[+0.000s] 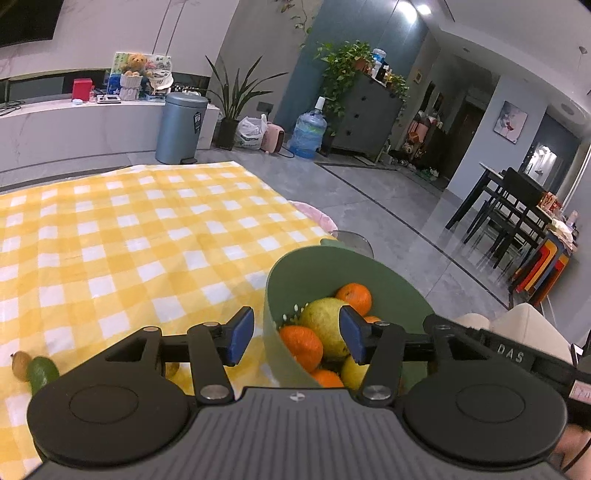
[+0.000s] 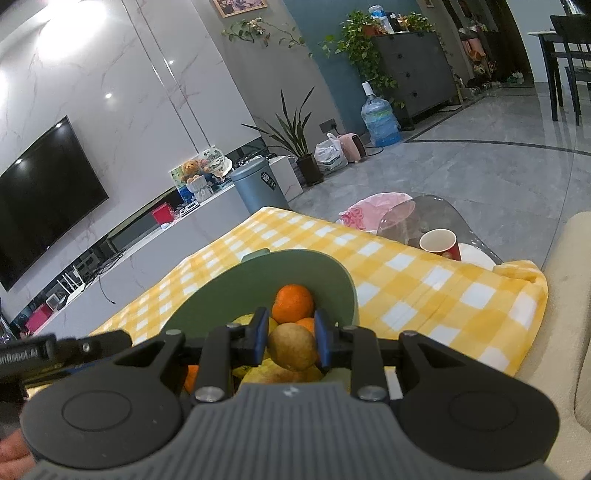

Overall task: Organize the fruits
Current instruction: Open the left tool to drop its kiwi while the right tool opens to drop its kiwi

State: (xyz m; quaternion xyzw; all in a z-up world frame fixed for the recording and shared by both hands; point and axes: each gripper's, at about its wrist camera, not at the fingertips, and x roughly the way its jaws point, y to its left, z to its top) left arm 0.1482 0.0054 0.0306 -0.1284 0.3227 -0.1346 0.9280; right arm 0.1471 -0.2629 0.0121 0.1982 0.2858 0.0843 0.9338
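The right gripper (image 2: 291, 341) is clamped on a round brownish-yellow fruit (image 2: 292, 346), held above the green plastic bowl (image 2: 258, 284) of oranges and pale yellow-green fruits. The left gripper (image 1: 296, 334) hangs with its blue pads apart – straddling the bowl's near wall. Farther left, on the desk's yellow checked cloth (image 1: 147, 236), lie a green avocado (image 1: 42, 371) and a small brownish fruit (image 1: 20, 364) – touching

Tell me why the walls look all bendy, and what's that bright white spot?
Left wrist view: the fisheye lens curves the white counter and the room's edges; a ceiling light flares white at the top. Right wrist view: the marble wall bows too, with lamp glare at top left, and the TV mirrors small bright spots.
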